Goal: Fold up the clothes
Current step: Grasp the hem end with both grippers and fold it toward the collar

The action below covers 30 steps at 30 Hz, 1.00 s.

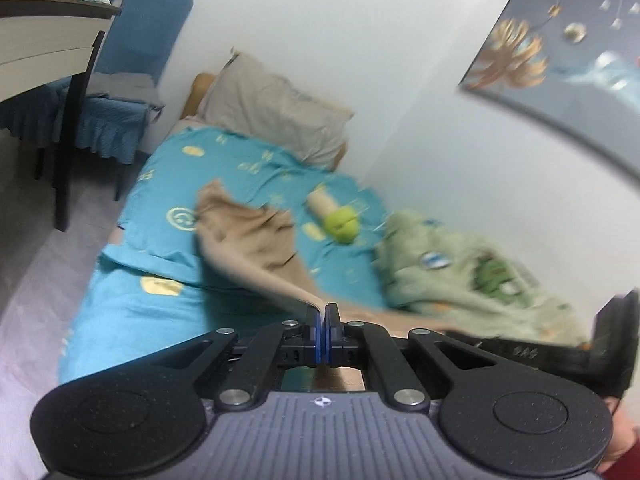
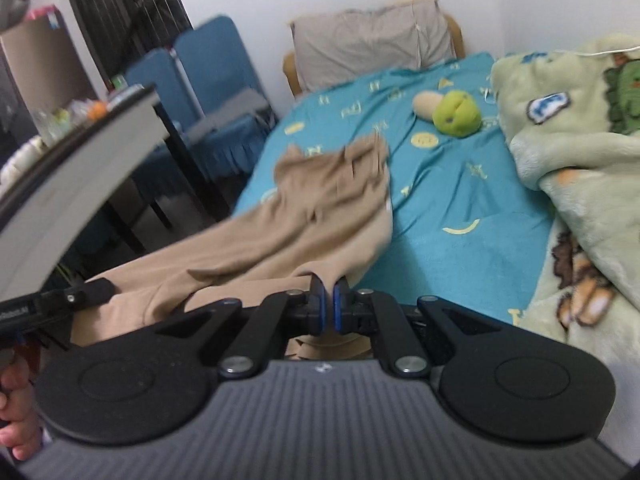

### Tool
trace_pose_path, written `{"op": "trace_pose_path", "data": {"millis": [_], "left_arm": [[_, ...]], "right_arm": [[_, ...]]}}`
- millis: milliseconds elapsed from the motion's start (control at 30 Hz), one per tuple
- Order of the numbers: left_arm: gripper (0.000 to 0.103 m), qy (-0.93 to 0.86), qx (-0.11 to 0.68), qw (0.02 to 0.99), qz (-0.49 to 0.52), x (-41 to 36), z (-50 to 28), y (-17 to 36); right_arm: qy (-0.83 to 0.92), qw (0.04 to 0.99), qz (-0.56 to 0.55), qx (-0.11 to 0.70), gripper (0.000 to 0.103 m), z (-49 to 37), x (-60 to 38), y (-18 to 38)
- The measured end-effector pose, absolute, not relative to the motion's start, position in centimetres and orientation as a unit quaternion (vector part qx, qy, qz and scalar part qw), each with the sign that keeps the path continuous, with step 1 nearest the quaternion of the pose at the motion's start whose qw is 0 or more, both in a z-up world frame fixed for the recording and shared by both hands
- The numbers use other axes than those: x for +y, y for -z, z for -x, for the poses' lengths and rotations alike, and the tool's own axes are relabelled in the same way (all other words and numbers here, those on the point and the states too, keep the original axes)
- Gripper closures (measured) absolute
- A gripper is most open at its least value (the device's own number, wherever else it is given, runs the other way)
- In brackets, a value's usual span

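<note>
Left wrist view: the left gripper (image 1: 323, 312) has its blue-edged fingers pressed together on an edge of a tan garment (image 1: 248, 240), which rises from the pinch and trails away across the turquoise bedsheet (image 1: 168, 184) toward the far end of the bed. Right wrist view: the right gripper (image 2: 329, 292) is likewise clamped on a fold of the same tan garment (image 2: 320, 208), with cloth bunched between its pads; the fabric hangs stretched to the left, off the near edge of the bed, while its far part lies crumpled on the sheet (image 2: 460, 200). A green plush toy (image 2: 456, 112) rests on the sheet beyond the garment, well apart from it, and a grey pillow (image 2: 368, 44) leans at the headboard by the white wall. A pale green cartoon-print blanket (image 2: 580, 152) is heaped along the right side of the bed. Blue-covered chairs (image 2: 216, 80) and a table (image 2: 80, 168) stand to the left of the bed. Both frames are motion-blurred.
</note>
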<state>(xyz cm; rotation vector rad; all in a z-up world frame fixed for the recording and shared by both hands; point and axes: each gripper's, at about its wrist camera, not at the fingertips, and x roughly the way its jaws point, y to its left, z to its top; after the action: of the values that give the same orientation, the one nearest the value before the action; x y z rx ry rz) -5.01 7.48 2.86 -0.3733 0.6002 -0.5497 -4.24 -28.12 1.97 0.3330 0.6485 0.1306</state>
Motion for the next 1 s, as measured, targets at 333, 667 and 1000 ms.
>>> {"op": "trace_pose_path", "data": {"millis": [333, 667, 1000], "left_arm": [[0.101, 0.229, 0.267, 0.922, 0.161, 6.3, 2.0, -3.1], [0.101, 0.166, 0.286, 0.936, 0.118, 2.0, -13.2, 2.3], [0.1, 0.14, 0.332, 0.93, 0.071, -1.5, -22.7, 12.7]], "right_arm": [[-0.065, 0.928, -0.209, 0.301, 0.096, 0.4, -29.6, -1.5], [-0.037, 0.924, -0.206, 0.319, 0.095, -13.9, -30.3, 3.7], [-0.002, 0.92, -0.173, 0.352, 0.095, -22.6, -29.9, 12.2]]}}
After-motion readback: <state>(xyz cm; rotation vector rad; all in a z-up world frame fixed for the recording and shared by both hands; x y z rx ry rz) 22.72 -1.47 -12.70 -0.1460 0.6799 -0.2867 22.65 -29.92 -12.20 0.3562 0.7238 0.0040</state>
